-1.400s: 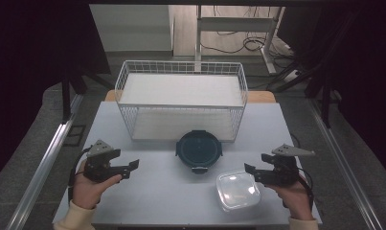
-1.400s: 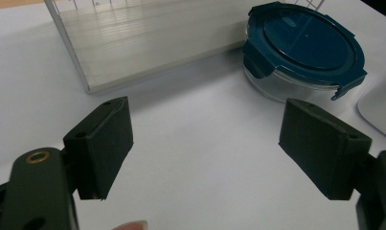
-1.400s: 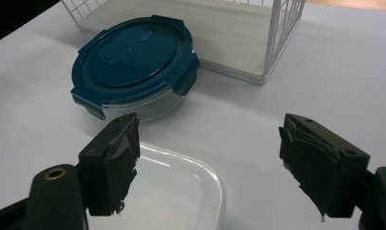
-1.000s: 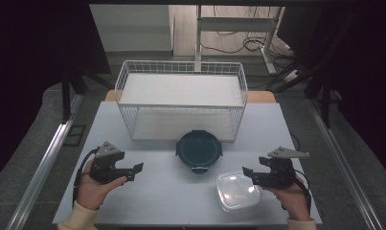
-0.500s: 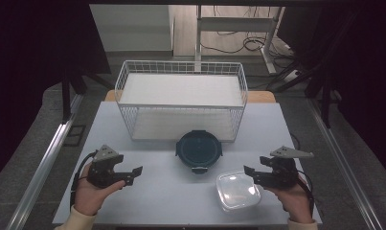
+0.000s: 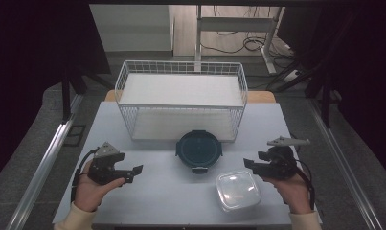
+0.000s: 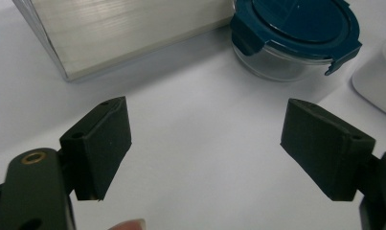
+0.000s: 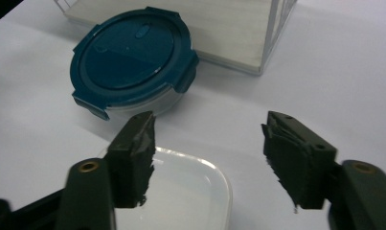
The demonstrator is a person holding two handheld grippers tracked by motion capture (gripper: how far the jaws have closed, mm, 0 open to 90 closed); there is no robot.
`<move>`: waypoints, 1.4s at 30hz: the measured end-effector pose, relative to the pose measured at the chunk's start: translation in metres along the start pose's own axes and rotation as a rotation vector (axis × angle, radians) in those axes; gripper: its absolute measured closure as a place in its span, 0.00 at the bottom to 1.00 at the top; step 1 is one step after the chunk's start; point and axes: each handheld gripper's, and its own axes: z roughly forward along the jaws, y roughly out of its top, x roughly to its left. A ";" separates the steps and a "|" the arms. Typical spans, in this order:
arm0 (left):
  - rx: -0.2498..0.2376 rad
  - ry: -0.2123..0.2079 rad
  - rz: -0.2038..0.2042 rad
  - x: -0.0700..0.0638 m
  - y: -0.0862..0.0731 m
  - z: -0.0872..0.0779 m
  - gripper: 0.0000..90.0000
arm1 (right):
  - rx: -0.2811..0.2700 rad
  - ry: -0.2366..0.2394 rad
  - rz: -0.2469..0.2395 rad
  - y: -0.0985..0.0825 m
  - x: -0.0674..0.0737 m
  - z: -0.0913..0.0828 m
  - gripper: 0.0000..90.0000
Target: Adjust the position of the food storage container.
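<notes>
Landmark: round glass container with dark-blue clip lid [image 6: 198, 150], on pale surface [image 6: 152, 191].
Right claw [image 6: 248, 164]: jaws just narrowing, nothing gripped; right of the container, above square clear plastic box [image 6: 237, 189].
Left claw [image 6: 137, 170]: gaping, nothing gripped; left of the container.

In the left gripper view, the square white container [image 7: 378, 81] is cut off by the right edge, so only one corner is seen. In the right gripper view, its near part [image 8: 181, 191] is cut off by the bottom edge and partly hidden behind one jaw. The wire basket [image 8: 272, 28] is cropped at the top there. What is inside either container cannot be made out.
</notes>
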 end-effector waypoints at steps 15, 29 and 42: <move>0.022 0.008 -0.009 0.002 -0.005 0.003 0.19 | 0.215 0.017 -0.100 0.049 0.020 0.066 0.89; 0.035 0.011 -0.010 0.004 -0.007 0.007 0.19 | 0.340 -0.062 -0.092 0.049 0.000 0.129 0.99; 0.045 0.013 -0.008 0.004 -0.008 0.009 0.19 | 0.415 -0.059 -0.166 0.047 0.012 0.156 0.99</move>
